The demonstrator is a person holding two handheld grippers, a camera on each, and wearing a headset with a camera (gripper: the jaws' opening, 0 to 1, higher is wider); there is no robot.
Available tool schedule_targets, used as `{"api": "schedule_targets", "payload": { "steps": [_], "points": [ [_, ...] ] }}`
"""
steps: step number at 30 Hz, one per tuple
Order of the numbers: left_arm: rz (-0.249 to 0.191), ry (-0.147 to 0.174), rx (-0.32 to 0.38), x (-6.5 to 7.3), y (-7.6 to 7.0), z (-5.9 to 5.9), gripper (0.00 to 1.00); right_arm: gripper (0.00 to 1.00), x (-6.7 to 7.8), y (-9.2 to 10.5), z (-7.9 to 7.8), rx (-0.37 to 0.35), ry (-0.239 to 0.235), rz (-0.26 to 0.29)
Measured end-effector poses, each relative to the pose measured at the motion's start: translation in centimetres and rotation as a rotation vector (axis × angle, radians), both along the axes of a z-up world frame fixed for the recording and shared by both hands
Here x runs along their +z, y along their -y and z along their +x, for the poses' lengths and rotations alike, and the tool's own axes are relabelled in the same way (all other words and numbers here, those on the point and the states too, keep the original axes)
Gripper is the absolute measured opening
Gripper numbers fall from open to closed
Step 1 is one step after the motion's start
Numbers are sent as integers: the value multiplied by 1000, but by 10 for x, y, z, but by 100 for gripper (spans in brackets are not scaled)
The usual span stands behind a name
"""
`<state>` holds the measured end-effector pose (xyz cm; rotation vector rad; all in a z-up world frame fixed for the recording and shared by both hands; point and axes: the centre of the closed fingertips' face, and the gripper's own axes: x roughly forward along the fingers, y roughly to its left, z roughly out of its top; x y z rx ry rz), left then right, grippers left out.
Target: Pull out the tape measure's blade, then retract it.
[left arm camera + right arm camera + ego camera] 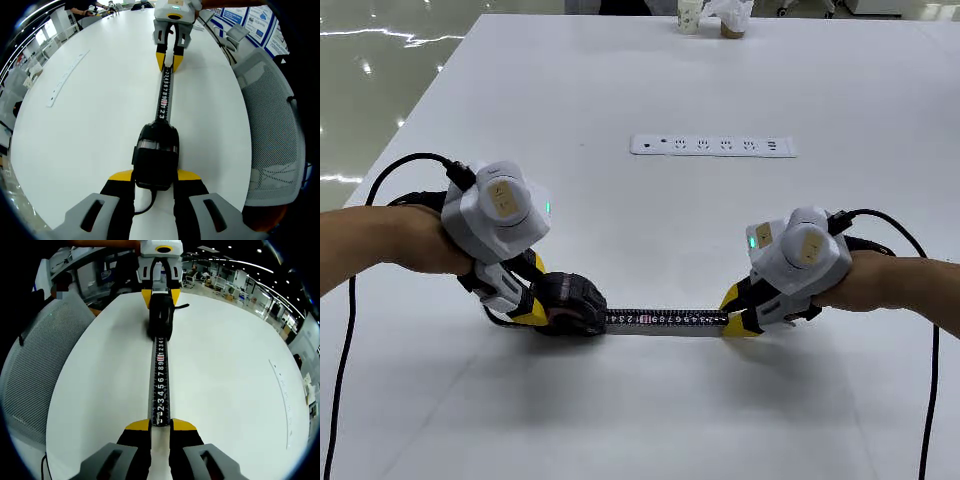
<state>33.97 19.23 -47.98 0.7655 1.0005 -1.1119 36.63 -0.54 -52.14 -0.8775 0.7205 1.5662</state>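
A black tape measure case (570,303) lies on the white table (650,220), and my left gripper (533,308) is shut on it. In the left gripper view the case (156,157) sits between the yellow-tipped fingers (120,176). The dark numbered blade (665,318) runs out of the case to the right, low over the table. My right gripper (732,318) is shut on the blade's end. In the right gripper view the blade (160,382) stretches from my right gripper (160,426) to the case (160,317). In the left gripper view the blade (164,95) leads to the right gripper (169,61).
A white power strip (712,146) lies flat beyond the grippers near the table's middle. Cups and a white bag (715,16) stand at the far edge. Black cables (380,185) trail from both grippers. A mesh chair (272,125) stands beside the table.
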Motion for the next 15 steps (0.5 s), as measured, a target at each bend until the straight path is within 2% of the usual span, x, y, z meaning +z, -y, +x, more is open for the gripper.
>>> {"api": "schedule_targets", "payload": {
  "steps": [15],
  "points": [
    [4,-3,5,0,0,0,23,9,2,19,3,-7,7,-30]
  ]
}}
